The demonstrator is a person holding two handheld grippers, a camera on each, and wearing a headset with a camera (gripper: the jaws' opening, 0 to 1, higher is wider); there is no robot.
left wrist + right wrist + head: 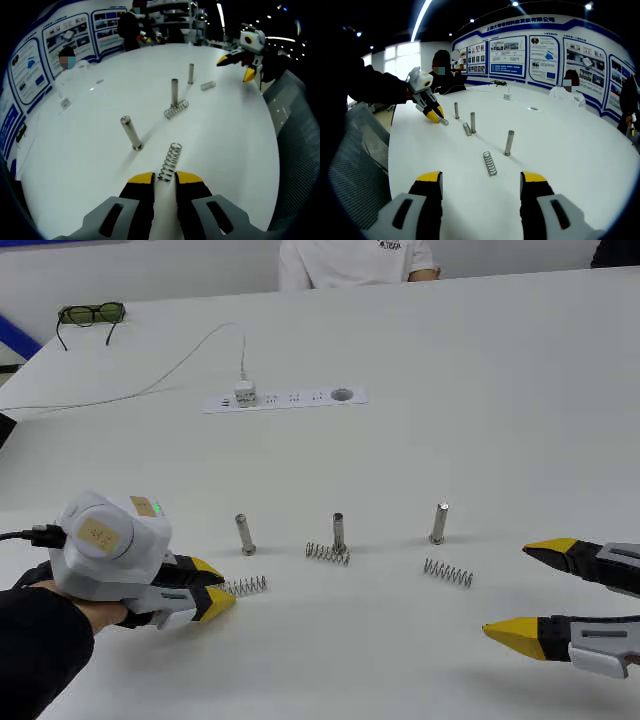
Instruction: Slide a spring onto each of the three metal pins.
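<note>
Three upright metal pins stand in a row on the white table: left pin, middle pin, right pin. All three pins are bare. One spring lies in front of the left pin, and my left gripper has its jaws narrowly apart around that spring's near end. A second spring rests against the middle pin's base. The third spring lies in front of the right pin. My right gripper is wide open, off to that spring's right, and holds nothing.
A white power strip with a plugged-in charger and cable lies farther back. Dark glasses sit at the far left corner. A person in a white shirt sits across the table.
</note>
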